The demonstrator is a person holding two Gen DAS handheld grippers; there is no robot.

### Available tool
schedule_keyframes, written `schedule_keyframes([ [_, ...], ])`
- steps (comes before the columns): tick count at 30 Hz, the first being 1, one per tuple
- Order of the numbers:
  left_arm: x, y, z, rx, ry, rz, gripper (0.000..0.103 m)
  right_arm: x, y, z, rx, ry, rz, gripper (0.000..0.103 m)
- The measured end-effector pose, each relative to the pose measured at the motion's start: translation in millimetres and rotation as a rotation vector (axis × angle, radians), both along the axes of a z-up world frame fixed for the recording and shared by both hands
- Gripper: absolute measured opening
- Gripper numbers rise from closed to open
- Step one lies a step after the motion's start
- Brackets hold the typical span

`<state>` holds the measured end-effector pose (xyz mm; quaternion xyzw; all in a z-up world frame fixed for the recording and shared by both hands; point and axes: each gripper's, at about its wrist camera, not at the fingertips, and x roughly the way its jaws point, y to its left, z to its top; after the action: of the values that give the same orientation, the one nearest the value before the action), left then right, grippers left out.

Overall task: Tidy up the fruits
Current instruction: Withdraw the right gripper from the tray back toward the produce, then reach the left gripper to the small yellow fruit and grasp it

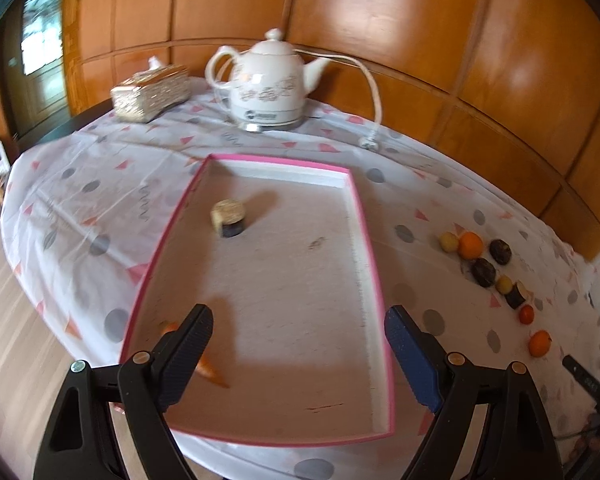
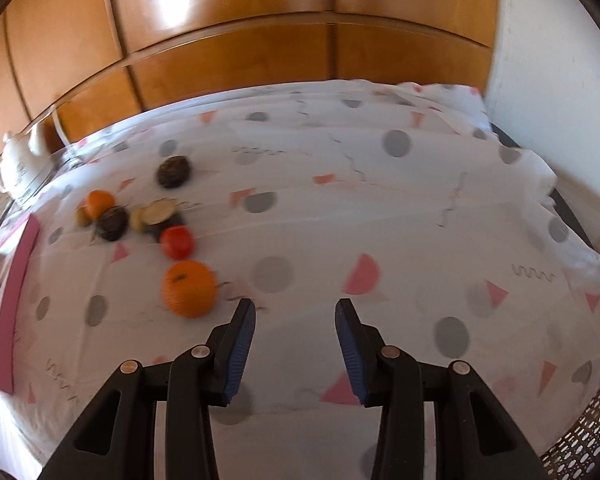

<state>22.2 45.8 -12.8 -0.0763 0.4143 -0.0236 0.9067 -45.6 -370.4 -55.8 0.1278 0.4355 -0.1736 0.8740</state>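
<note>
Oddly, carrot (tip near-right) diagonal.

home dining room | teapot kettle | tissue box | wood-panelled wall

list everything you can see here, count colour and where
tray: 1, pink rim, pale inside, centre of table
cut fruit piece: 1, yellow-and-dark, far left of tray
carrot-like piece: 1, orange, near left of tray, partly hidden by a finger
oranges: 2 clear, orange, on cloth right of tray
tomato-like fruit: 1, red, beyond the nearest orange
dark round fruits: 2, brown-black, in the loose cluster
small yellowish pieces: about 3, blurred
kettle: 1, white, floral, behind tray
tissue box: 1, gold, left of kettle
tablecloth: 1, white, patterned
left gripper: open, over tray
right gripper: open, over cloth
</note>
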Motion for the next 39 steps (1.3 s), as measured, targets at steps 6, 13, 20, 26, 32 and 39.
schedule_keyframes([
  [6, 12, -25, 5, 0.025, 0.004, -0.087, 0.087, -6, -18, -8, -0.001, 0.009, -0.057, 0.042],
  [13, 30, -53, 8, 0.014, 0.026, -0.186, 0.080, -11, -35, -11, -0.009, 0.009, -0.108, 0.042],
  [20, 57, -88, 5, 0.024, 0.056, -0.291, 0.053, -12, -41, -17, -0.006, 0.016, -0.128, 0.042],
  [26, 83, -116, -6, 0.021, 0.100, -0.344, 0.042, -11, -44, -18, -0.014, 0.018, -0.130, 0.042],
  [32, 112, -143, -20, 0.006, 0.140, -0.364, 0.032, -12, -50, -21, -0.015, 0.023, -0.144, 0.042],
  [39, 145, -168, -37, -0.022, 0.164, -0.364, 0.027, -11, -54, -24, -0.019, 0.035, -0.144, 0.042],
])
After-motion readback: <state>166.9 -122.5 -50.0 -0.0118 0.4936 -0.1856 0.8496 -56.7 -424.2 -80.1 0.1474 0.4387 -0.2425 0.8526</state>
